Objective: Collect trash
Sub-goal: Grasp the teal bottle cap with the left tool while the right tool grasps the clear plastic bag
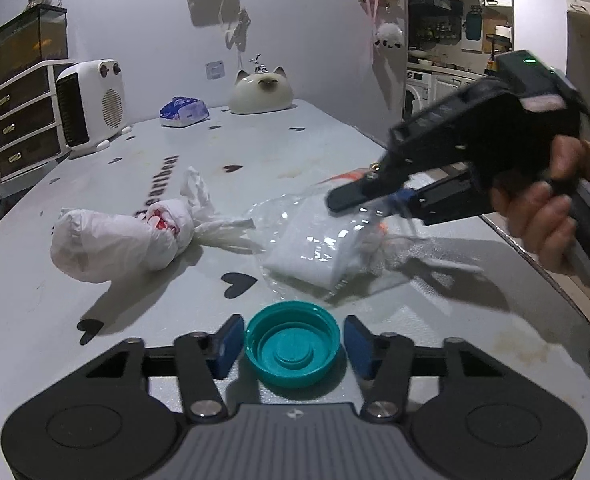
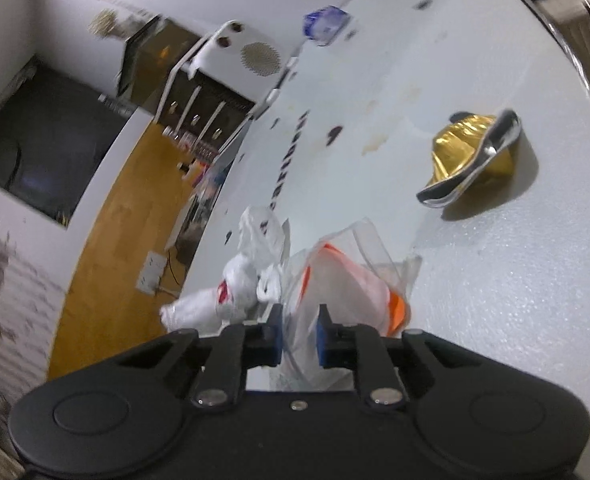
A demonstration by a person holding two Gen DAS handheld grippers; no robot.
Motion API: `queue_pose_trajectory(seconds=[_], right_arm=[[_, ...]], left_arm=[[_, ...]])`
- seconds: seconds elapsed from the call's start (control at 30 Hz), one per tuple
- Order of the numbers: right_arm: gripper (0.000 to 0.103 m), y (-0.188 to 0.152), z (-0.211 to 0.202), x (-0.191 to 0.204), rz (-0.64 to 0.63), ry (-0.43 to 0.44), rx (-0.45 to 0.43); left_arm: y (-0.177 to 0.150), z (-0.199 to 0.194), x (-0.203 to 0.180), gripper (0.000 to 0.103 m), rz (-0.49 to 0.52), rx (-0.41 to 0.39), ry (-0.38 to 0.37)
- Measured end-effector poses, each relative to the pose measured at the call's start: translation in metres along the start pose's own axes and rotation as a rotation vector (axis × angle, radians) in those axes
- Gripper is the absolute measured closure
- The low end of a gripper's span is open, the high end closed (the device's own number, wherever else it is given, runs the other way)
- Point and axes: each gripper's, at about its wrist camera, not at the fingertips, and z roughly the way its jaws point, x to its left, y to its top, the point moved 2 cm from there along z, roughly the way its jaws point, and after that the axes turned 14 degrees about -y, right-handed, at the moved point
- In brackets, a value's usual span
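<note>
A teal bottle cap (image 1: pixel 293 350) lies open side up on the white table (image 1: pixel 95 320). My left gripper (image 1: pixel 293 332) is shut on it, a blue pad against each side. A clear plastic bag (image 1: pixel 315 248) with white and orange contents lies beyond the cap. A person's hand holds my right gripper (image 1: pixel 359 204), which comes in from the right and is shut on the bag's top edge. The right wrist view shows the clear plastic bag (image 2: pixel 347 276) pinched in the right gripper (image 2: pixel 299 332). A tied white plastic bag (image 1: pixel 111 240) lies to its left. A crumpled gold wrapper (image 2: pixel 467 152) sits farther off.
At the table's far end stand a white heater (image 1: pixel 91 104), a blue tissue pack (image 1: pixel 183 111) and a cat-shaped ornament (image 1: pixel 261 92). A drawer unit (image 1: pixel 15 120) stands off the left side. The table edge (image 1: pixel 535 264) curves close behind the right gripper.
</note>
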Motion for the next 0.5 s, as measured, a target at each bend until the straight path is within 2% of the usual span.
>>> queue_pose_trajectory(seconds=[0.43, 0.5], right_arm=[[0.088, -0.044, -0.058, 0.019, -0.296, -0.056, -0.166], [0.088, -0.053, -0.062, 0.021, -0.334, -0.047, -0.158]], left_arm=[[-0.001, -0.015, 0.007, 0.053, -0.056, -0.063, 0.048], [-0.002, -0.016, 0.003, 0.053, -0.068, -0.072, 0.051]])
